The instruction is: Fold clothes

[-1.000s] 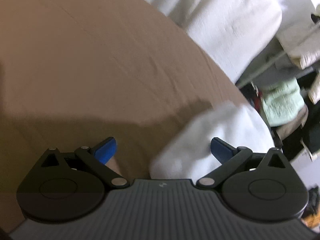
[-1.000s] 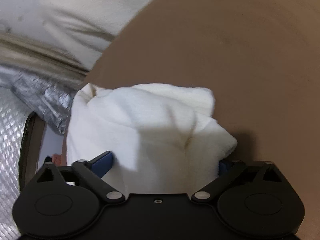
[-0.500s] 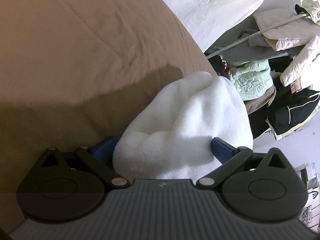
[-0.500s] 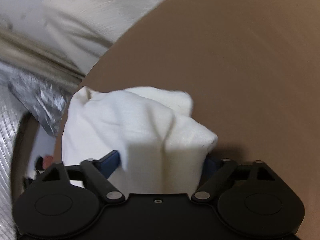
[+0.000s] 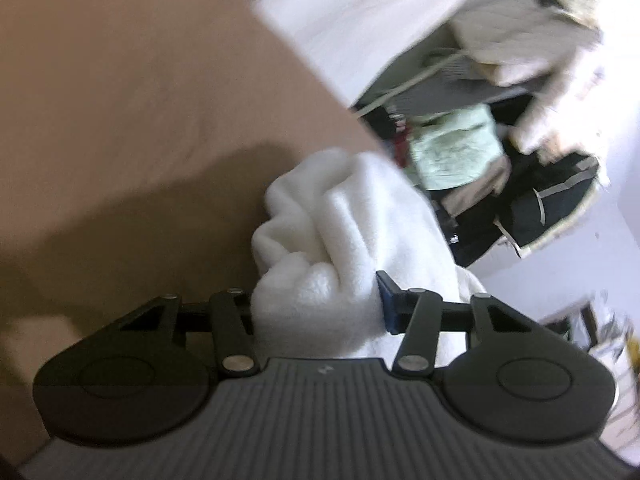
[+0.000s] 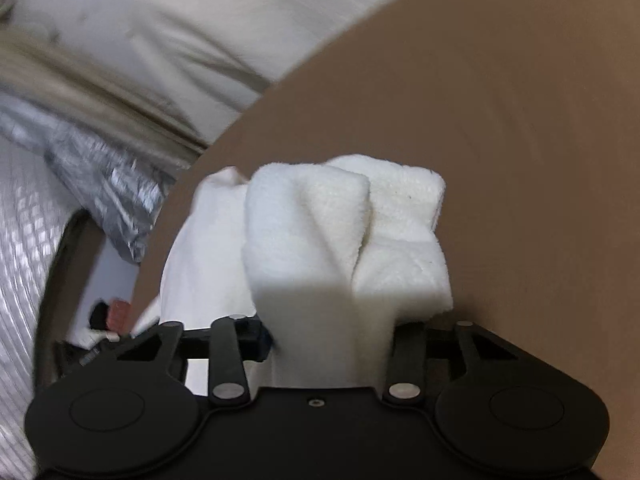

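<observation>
Here the left claw (image 5: 318, 304) is closing on a bunched end of the white fleece garment (image 5: 352, 240), and the cloth fills the gap between its jaws; the blue pad (image 5: 386, 300) on one side presses into the fleece, while the other pad is buried under the fabric. The right claw (image 6: 330, 334) is closing as well, with another thick fold of the same white fleece garment (image 6: 344, 232) pinched between its jaws so that the cloth puckers into ridges just ahead of them. The garment sits gathered on the brown bed sheet (image 5: 140, 120), near the edge of the bed, its loose part trailing down beside the left claw. In the left wrist view a white pillow (image 5: 360, 12) lies at the far end of the bed, and past the edge a heap of clothes (image 5: 500, 140) is piled up, pale green, cream and dark pieces among them, all blurred. In the right wrist view a cream pillow (image 6: 180, 40) and a crinkled silver sheet (image 6: 100, 184) lie beyond the bed.
</observation>
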Demonstrator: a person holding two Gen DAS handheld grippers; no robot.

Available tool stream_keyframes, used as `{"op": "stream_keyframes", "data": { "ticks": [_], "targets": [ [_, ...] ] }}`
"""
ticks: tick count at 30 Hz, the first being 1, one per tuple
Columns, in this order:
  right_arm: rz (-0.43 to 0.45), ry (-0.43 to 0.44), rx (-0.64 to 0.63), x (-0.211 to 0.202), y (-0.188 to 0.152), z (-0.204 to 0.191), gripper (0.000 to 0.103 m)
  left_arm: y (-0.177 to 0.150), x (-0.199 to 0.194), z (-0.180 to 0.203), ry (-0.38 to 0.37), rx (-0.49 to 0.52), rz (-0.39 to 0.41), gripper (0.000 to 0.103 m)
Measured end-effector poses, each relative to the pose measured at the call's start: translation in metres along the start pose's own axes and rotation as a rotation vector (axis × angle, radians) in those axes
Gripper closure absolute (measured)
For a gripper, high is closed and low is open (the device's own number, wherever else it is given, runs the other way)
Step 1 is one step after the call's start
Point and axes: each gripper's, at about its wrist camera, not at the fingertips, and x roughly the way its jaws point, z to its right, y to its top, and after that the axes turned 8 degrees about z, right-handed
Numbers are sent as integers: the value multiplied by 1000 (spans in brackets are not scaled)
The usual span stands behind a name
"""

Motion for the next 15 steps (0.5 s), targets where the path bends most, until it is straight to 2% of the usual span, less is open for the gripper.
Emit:
{"op": "stream_keyframes", "data": {
  "ticks": [2,5,9,12,15],
  "targets": [
    [15,6,-65,-16,10,-20,60,2,-7,9,-19,36,25,54],
    [52,29,-153,-36,28,-48,62,3,-21,12,-73,22,80,55],
    [70,65,-280,-38,52,-98,62,15,-38,17,-67,33,119,57],
    [33,99,-370,-26,69,-142,63,22,-54,8,-84,-17,163,57],
    [-36,83,-409,-10,83,-176,63,33,-54,-9,-38,-103,119,57]
  ]
}}
